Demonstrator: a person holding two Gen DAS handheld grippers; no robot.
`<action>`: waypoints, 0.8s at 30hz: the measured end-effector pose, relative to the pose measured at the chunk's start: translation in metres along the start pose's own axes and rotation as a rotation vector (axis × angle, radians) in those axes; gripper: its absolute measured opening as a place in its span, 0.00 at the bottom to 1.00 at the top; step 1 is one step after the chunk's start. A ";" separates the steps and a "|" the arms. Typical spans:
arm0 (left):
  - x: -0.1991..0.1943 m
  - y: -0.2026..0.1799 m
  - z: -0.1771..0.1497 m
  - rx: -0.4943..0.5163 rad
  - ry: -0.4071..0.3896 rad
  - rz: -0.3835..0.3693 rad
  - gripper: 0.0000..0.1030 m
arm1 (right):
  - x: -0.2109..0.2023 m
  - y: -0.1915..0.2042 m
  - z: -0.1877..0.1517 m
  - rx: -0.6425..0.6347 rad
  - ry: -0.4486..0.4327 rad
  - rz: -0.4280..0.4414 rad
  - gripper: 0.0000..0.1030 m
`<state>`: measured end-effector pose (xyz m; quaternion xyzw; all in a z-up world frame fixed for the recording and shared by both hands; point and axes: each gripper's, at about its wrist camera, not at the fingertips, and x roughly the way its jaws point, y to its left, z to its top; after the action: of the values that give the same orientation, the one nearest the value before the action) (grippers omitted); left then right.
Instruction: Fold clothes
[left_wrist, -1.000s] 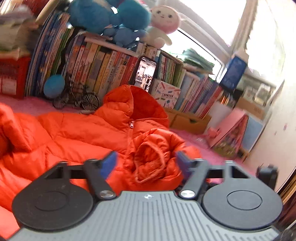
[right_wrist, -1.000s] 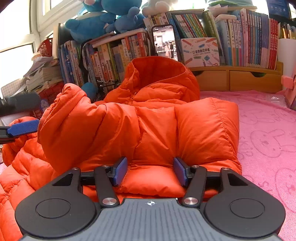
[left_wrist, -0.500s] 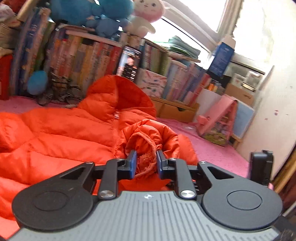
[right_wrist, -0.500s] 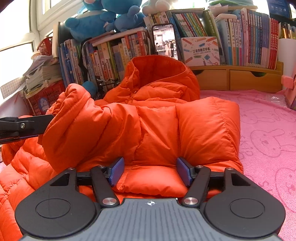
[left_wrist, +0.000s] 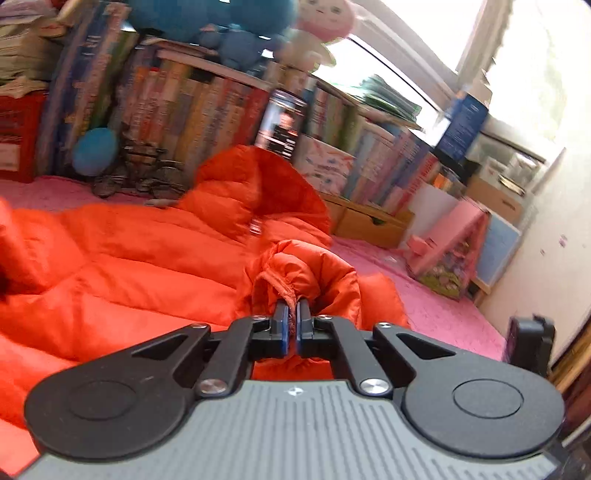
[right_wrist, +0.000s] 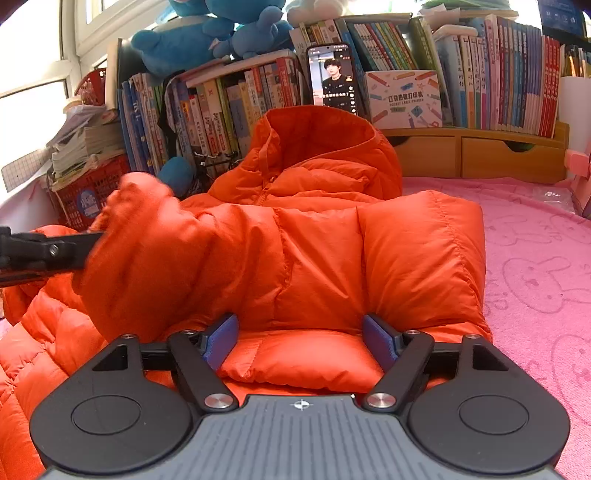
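The white box (right_wrist: 403, 96) with the coloured pencil drawings, standing on the wooden shelf beside the propped-up phone (right_wrist: 333, 81), carries a line of Chinese characters, 口袋热敏打印机, with small English capitals under it that look like "POCKET LABEL PRINTER". The phone screen has a strip of Chinese caption text, too small to make out. The book spines (right_wrist: 517, 77) all bear Chinese titles, too small to read. The pink mat (right_wrist: 535, 266) has embossed lettering beside its rabbits, not legible.
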<state>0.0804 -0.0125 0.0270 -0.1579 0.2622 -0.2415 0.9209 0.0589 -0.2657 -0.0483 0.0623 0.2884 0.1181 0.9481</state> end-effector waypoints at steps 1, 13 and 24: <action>-0.003 0.006 0.002 -0.020 -0.010 0.020 0.03 | 0.000 0.000 0.000 0.000 0.000 0.000 0.76; -0.074 0.092 0.042 -0.136 -0.228 0.415 0.00 | 0.004 0.002 0.001 -0.006 0.019 -0.029 0.79; -0.067 0.055 0.016 0.039 -0.111 0.100 0.04 | 0.005 0.001 0.001 -0.022 0.031 -0.030 0.84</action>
<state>0.0592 0.0709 0.0439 -0.1398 0.2133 -0.1912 0.9478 0.0635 -0.2630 -0.0499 0.0458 0.3028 0.1082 0.9458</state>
